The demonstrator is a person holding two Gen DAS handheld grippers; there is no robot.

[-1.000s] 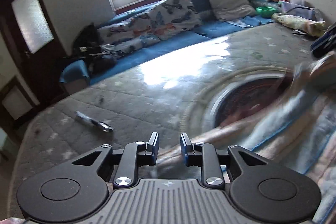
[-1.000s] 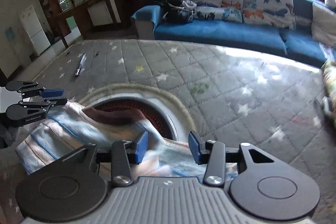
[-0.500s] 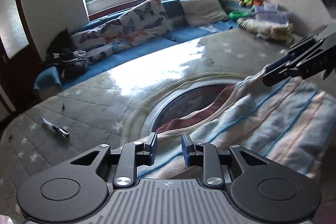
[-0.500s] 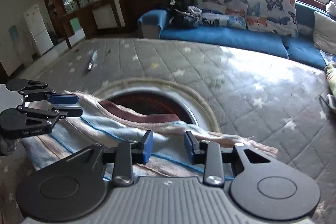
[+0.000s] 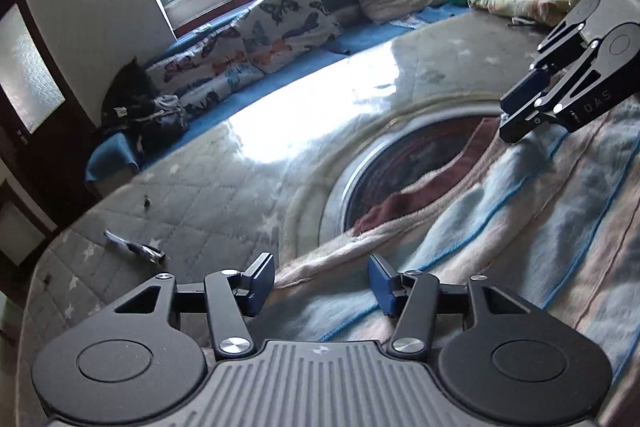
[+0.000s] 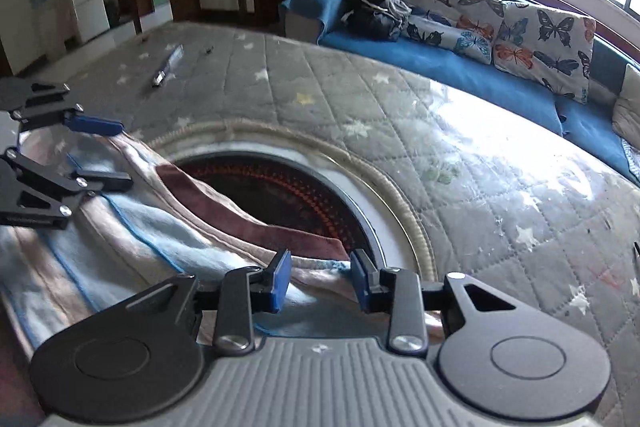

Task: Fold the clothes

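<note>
A fuzzy striped garment [image 5: 500, 227] (pale blue, beige, with a maroon edge) lies flat on the quilt [image 5: 200, 203], stretching lengthwise between the left gripper [image 5: 321, 281], whose jaws are opening over its edge, and the right gripper [image 6: 320, 281], spread around its edge without pinching.

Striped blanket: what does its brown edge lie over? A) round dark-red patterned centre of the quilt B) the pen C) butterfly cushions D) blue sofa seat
A: in both wrist views the striped blanket, by its brown edge, drapes across the round dark-red patterned centre of the star quilt, well short of the blue sofa.
</note>
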